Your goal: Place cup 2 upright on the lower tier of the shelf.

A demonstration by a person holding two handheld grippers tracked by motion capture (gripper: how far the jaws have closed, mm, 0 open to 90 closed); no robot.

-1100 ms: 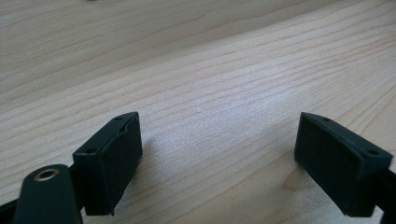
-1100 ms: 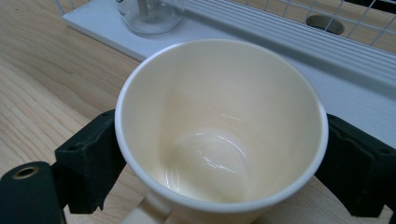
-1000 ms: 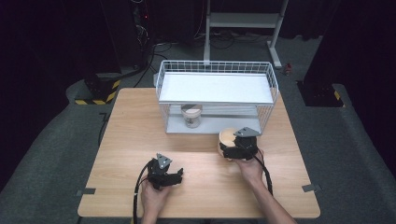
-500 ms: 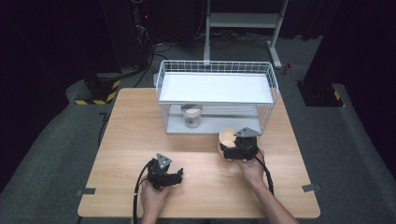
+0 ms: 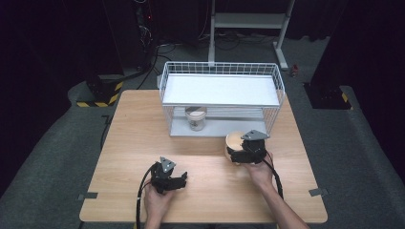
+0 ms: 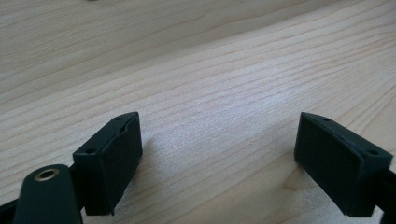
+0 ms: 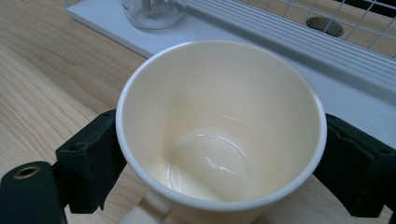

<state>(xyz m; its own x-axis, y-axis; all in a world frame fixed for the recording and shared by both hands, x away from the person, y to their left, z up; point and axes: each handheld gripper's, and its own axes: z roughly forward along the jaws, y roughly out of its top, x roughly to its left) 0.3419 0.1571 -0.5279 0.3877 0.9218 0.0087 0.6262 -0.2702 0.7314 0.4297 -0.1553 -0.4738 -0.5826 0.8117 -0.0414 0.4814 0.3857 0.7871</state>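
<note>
The right gripper (image 5: 237,153) is clamping a cream cup (image 7: 219,126), its two black jaws pressing on opposite sides of the wall just under the rim. The cup is standing upright on the table (image 5: 133,129), right of centre, just in front of the rack (image 5: 220,71). It is showing a glossy inside, with what looks like a handle stub poking out at its near side in the right gripper view.

The left gripper (image 5: 177,181) is lying low over the near left part of the table, jaws standing apart with only bare wood grain between them, holding nothing. It is sitting well apart from the cup.

Surroundings: the rack is a white wire basket on a white base, its flat white shelf spanning the upper level. A small glass jar (image 5: 196,118) is standing on the base under the shelf, to the left of the cup and just behind it. The base edge and the wire mesh are running directly behind the cup, close to its far wall. A round hole (image 7: 324,25) is showing in the tabletop behind the mesh. Cables are trailing from both grippers toward the near table edge.
</note>
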